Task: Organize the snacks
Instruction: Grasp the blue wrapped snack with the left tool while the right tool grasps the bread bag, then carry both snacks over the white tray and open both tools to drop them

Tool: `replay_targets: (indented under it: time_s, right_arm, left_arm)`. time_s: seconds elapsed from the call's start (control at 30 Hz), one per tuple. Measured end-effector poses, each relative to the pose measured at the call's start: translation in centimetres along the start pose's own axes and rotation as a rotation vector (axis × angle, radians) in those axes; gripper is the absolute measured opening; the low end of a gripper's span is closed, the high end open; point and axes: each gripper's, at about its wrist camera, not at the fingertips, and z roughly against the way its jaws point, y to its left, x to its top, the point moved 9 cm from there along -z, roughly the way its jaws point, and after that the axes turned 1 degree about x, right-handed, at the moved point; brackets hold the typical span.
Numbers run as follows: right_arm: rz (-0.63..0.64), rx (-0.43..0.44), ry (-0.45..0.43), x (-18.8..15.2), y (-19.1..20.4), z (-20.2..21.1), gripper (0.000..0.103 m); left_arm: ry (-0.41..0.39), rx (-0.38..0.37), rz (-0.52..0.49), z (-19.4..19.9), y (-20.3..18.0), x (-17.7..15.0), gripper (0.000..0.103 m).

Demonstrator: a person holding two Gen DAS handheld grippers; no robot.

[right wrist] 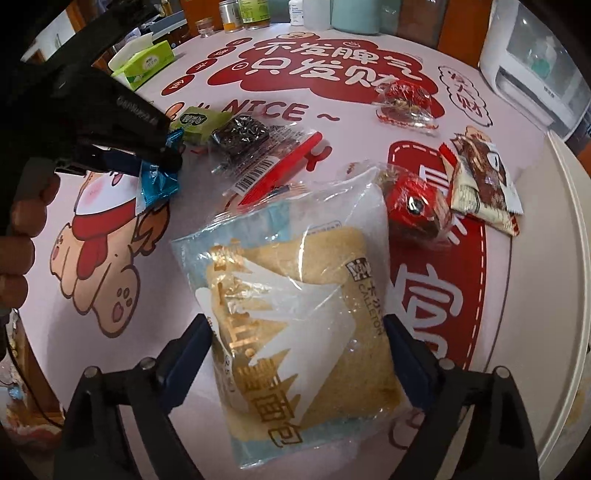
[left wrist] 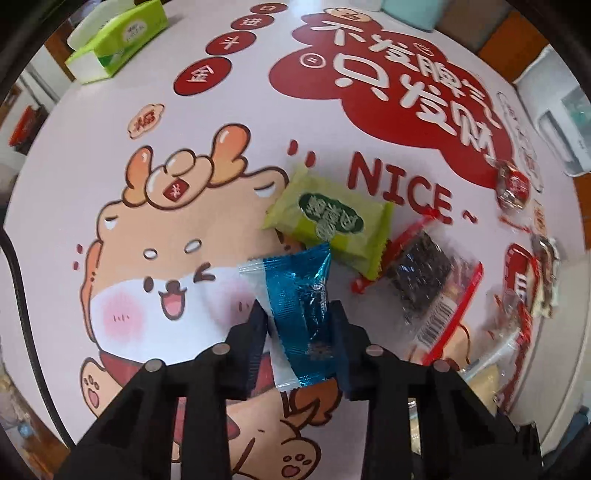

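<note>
My left gripper point(left wrist: 301, 325) is shut on a blue foil snack packet point(left wrist: 299, 302) and holds it over the printed table, just short of a green packet point(left wrist: 328, 218) and a clear red-edged packet of dark seaweed point(left wrist: 421, 280). From the right wrist view the left gripper point(right wrist: 162, 155) shows with the blue packet point(right wrist: 159, 181). My right gripper point(right wrist: 297, 350) has its jaws wide around a bagged bread point(right wrist: 295, 314), their pads at the bag's sides.
A red wrapped snack point(right wrist: 417, 206), a brown-and-cream packet point(right wrist: 484, 181) and a clear red bag point(right wrist: 404, 101) lie to the right. A green tissue box point(right wrist: 146, 62) stands far left, jars point(right wrist: 240, 14) at the back, a white appliance point(right wrist: 532, 66) far right. The table edge point(right wrist: 565, 258) runs along the right.
</note>
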Motion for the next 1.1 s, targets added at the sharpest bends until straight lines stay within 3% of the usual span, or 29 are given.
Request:
replay_targets:
  time_s: [0.1,0.27,0.47,0.67,0.83,1.1]
  right_arm:
    - [-0.025,0.011,0.007,-0.6,-0.1,0.5,0.086]
    - [-0.084,0.025,0.02,-1.3,-0.8,1.9,0.069]
    - [-0.106,0.035,0.023,-2.7,-1.3,3.5,0.064]
    - [-0.098,0.072,-0.053,-2.1,-0.8,7.3,0.063]
    - [-0.081,0.084,-0.137,-0.9,-0.9,11.0,0.063]
    - [-0.157,0.046,-0.3,-0.7,-5.0,18.4,0.063]
  left_arm:
    - [0.002,0.01,-0.05,0.5,0.6,-1.1,0.029]
    - [-0.011,0.014,-0.144,2.9,1.2,-4.4,0.028]
    - [-0.065,0.039,-0.288,6.9,-0.3,-8.1,0.028]
    - [-0.092,0.026,-0.389,9.9,-3.2,-11.2,0.028]
    - [-0.169,0.03,-0.428,12.6,-5.2,-11.1,0.028]
    - [-0.26,-0.018,-0.479,17.2,-9.9,-11.3,0.028]
